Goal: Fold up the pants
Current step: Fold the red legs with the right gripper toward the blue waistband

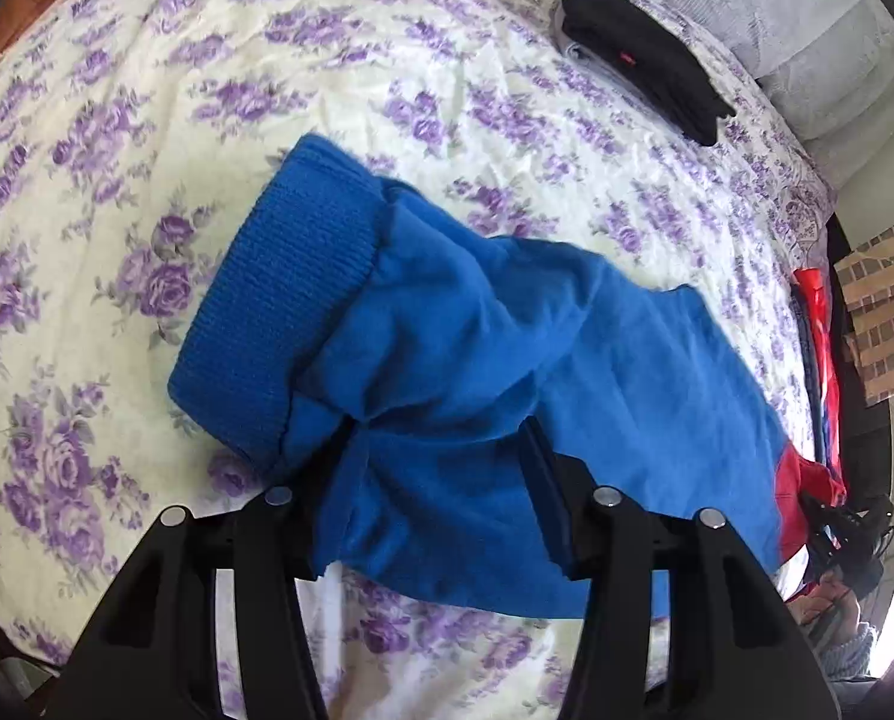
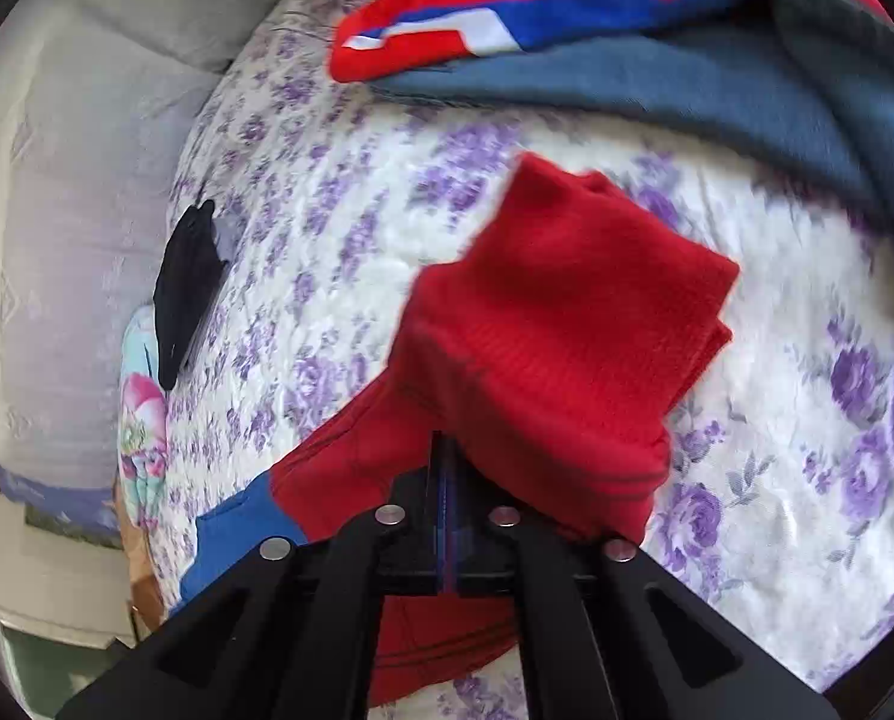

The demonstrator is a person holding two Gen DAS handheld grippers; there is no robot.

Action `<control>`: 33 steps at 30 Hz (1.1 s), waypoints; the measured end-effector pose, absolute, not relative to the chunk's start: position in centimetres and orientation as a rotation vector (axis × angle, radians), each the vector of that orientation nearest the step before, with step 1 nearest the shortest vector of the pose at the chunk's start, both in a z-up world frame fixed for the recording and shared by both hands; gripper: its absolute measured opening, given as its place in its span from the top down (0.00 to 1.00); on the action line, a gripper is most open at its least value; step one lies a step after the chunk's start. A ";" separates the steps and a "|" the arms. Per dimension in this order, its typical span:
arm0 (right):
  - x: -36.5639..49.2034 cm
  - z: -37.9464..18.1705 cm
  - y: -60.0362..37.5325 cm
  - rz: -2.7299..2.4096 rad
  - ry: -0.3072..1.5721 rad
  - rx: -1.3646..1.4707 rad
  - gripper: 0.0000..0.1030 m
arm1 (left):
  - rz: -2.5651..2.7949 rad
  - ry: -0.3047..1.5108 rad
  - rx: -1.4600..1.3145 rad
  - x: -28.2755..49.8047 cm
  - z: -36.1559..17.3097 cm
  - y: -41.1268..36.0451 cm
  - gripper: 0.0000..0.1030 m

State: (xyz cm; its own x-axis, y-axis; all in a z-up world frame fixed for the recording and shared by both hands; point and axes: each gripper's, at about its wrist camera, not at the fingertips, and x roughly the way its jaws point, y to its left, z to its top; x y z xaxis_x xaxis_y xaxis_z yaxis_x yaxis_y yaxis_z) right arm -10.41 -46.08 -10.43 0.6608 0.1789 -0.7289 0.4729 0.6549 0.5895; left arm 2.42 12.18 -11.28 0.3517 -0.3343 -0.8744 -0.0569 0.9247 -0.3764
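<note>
Left hand-held gripper (image 1: 441,480): our two fingers sit wide apart, and a bunch of blue cloth fills the gap. We think it grips the cloth, but we cannot tell for sure.
Right hand-held gripper (image 2: 447,516): our fingers are pinched tight on the red end of the pants (image 2: 543,348).
Pants (image 1: 477,348): blue with a red end, lifted a little over the bed (image 1: 117,180), the ribbed blue cuff (image 1: 279,300) hanging to the left.
How to do it well: we think we should move both hands together, keep the cloth flat, lay one end on the other and line up the edges.
Farther back: a folded black pile (image 1: 645,78) rests near the pillow (image 1: 807,48).
Far side: more clothes (image 2: 657,60) wait in a heap.
</note>
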 end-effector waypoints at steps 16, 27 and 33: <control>0.3 -12.0 -32.5 0.225 1.155 0.684 0.80 | -0.423 1.287 -0.200 2.0 -12.0 6.2 0.40; 14.3 -10.7 -23.6 0.655 1.284 0.685 0.74 | -0.197 1.173 -0.522 1.2 -10.1 14.7 0.35; 16.5 -12.5 -20.6 0.685 1.418 0.550 0.74 | -0.142 1.179 -0.489 0.6 -10.9 14.3 0.35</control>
State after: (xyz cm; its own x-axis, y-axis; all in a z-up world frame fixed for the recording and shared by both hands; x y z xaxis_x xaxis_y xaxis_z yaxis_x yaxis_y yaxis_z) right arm 16.50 -20.55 -12.47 0.0226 0.7162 -0.6975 -0.1008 0.6957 0.7112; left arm 0.56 14.33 -10.87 0.3864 -0.3572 -0.8503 -0.1448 0.8870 -0.4384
